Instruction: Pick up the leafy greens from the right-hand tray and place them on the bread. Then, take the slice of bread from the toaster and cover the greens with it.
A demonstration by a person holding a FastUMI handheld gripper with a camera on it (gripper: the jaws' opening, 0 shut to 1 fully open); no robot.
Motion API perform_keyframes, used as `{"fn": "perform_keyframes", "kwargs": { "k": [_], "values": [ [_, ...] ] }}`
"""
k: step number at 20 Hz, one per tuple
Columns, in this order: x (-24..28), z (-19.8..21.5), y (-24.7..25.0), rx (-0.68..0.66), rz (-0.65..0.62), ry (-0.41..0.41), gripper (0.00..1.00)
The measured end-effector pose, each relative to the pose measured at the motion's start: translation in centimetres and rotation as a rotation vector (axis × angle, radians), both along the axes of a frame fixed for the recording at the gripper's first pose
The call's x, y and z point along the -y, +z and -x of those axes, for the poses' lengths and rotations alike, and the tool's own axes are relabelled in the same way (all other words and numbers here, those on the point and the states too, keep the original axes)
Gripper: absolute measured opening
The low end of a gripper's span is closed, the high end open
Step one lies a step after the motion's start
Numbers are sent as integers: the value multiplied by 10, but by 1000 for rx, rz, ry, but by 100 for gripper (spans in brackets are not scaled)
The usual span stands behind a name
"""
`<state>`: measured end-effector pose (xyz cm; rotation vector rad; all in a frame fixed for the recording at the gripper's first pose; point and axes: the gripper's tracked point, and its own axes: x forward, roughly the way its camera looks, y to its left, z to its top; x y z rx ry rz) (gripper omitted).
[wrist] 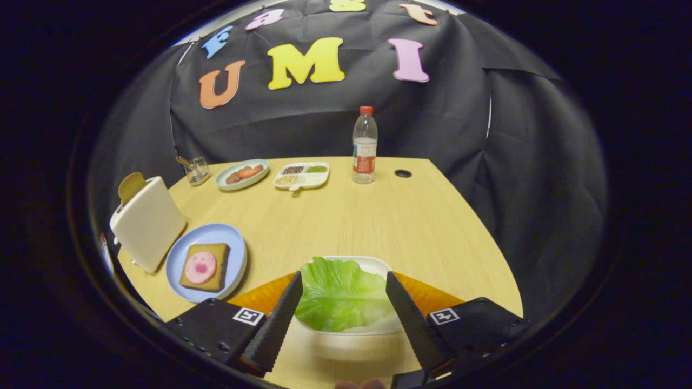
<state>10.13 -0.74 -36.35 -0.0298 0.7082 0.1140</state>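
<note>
A green lettuce leaf (338, 294) lies in a white tray (373, 265) on the wooden table. My gripper (344, 278) stands open, with one finger on each side of the leaf and neither pressing on it. To the left, a blue plate (227, 237) carries a slice of bread (216, 254) topped with a round pink slice of meat (200, 267). Further left stands a white toaster (148, 221) with a brown bread slice (131, 185) sticking up out of its slot.
At the back of the table stand a water bottle (365, 145), a white divided dish (301, 175) of grains, a pale green plate (243, 174) of food and a small glass container (195, 169). A cable hole (403, 173) lies right of the bottle.
</note>
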Motion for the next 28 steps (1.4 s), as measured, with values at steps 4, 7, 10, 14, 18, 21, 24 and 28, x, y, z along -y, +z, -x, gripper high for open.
{"fn": "perform_keyframes", "kwargs": {
  "k": [4, 7, 10, 14, 18, 21, 24, 28],
  "values": [
    [3, -11, -33, -63, 23, 13, 95],
    [3, -12, -51, -100, 35, 14, 95],
    [2, -13, -60, -115, 46, 25, 98],
    [0, -12, -61, -112, 12, 39, 90],
    [-1, -14, -65, -110, 2, 30, 51],
    [-1, -15, -62, -103, -1, 8, 19],
    [-3, -17, -60, -112, 11, -7, 1],
    [-4, -19, -27, -77, -23, -29, 0]
  ]
}}
